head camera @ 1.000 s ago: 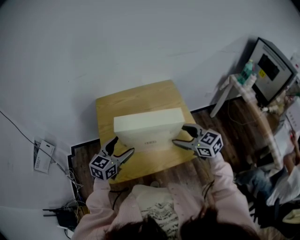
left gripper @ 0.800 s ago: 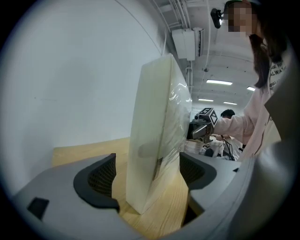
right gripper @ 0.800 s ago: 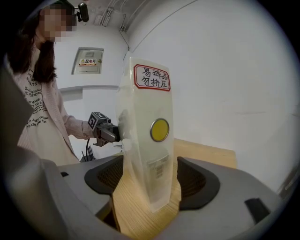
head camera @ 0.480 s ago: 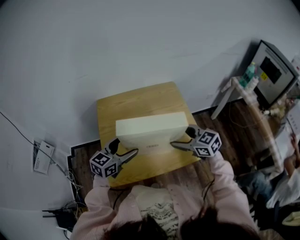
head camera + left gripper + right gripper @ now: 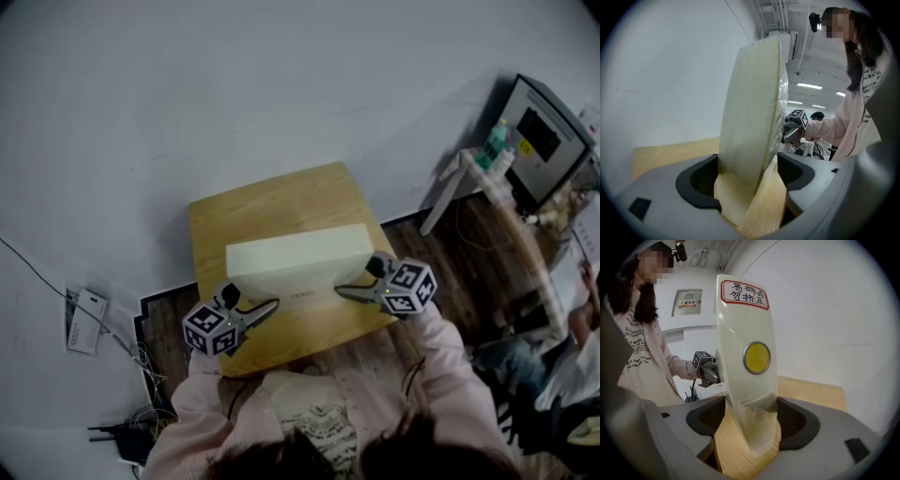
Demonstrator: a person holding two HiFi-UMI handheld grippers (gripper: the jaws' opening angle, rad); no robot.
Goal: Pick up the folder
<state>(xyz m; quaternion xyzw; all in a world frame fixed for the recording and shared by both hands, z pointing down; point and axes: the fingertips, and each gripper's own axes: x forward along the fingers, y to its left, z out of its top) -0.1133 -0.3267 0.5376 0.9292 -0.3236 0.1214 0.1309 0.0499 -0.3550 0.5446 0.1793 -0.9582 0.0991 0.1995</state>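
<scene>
The cream box-shaped folder (image 5: pixel 298 258) lies on the small wooden table (image 5: pixel 272 202), long side running 9 to 3 o'clock. The left gripper (image 5: pixel 251 301) sits at its 9 o'clock end, the right gripper (image 5: pixel 359 277) at 3, both equally near. Both are open around an end, not squeezing; the right jaws have just been closing a little. Both have slid in closer than before.

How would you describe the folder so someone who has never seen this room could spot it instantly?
Find the small wooden table by the white wall. Standing on its long edge across the middle is the folder, a thick cream box file and the only thing on the tabletop. One narrow end carries a round yellow disc below a red-bordered label.
</scene>
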